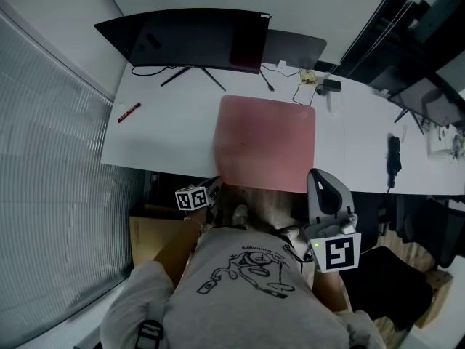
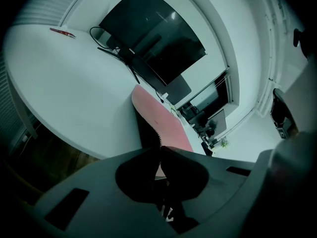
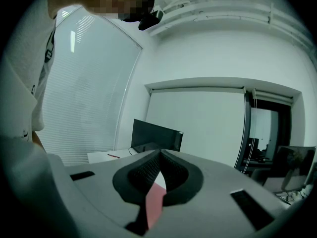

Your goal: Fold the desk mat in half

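Note:
A pink desk mat (image 1: 267, 140) lies on the white desk (image 1: 174, 133), its near edge reaching past the desk's front edge toward me. My left gripper (image 1: 214, 187) is at the mat's near left corner. In the left gripper view the jaws (image 2: 160, 150) are shut on the mat (image 2: 161, 118), which runs away from them across the desk. My right gripper (image 1: 314, 174) is at the near right corner. Its jaws (image 3: 159, 153) are closed and point upward, with a strip of the pink mat (image 3: 155, 202) caught between them.
A dark monitor (image 1: 196, 38) stands at the back of the desk, with a second dark screen (image 1: 294, 48) beside it. A red pen (image 1: 128, 112) lies at the left. Cables (image 1: 305, 82) and a black device (image 1: 393, 158) lie to the right. A cardboard box (image 1: 149, 238) sits below the desk.

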{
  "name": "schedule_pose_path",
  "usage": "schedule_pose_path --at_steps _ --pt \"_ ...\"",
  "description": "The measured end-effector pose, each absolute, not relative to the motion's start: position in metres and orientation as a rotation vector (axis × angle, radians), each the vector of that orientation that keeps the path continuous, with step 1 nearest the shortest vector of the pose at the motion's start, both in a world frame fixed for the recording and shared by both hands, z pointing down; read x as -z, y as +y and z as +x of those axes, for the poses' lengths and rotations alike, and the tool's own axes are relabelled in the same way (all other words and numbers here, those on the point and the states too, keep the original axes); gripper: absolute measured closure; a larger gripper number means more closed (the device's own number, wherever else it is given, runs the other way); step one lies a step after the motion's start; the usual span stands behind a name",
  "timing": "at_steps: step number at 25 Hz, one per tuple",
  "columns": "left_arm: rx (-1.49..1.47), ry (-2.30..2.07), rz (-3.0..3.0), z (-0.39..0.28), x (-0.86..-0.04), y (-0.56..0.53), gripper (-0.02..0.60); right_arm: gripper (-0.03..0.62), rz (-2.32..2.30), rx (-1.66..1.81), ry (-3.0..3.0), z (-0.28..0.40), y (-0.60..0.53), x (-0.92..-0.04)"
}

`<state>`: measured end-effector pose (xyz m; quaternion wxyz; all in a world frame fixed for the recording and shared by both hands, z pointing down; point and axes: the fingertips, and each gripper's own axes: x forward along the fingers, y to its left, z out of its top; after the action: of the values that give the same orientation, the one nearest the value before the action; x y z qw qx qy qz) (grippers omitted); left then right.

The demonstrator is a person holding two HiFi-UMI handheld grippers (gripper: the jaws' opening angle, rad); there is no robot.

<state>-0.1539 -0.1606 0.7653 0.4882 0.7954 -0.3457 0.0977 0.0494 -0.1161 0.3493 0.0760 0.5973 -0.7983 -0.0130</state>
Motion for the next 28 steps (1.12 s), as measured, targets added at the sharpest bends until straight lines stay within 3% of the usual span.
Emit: schedule_pose_path --at_steps 28 --pt "-0.375 -0.743 2.131 -0.098 -0.731 -0.152 0.549 0.586 1.824 0.034 -2.389 0.077 -0.106 -0.348"
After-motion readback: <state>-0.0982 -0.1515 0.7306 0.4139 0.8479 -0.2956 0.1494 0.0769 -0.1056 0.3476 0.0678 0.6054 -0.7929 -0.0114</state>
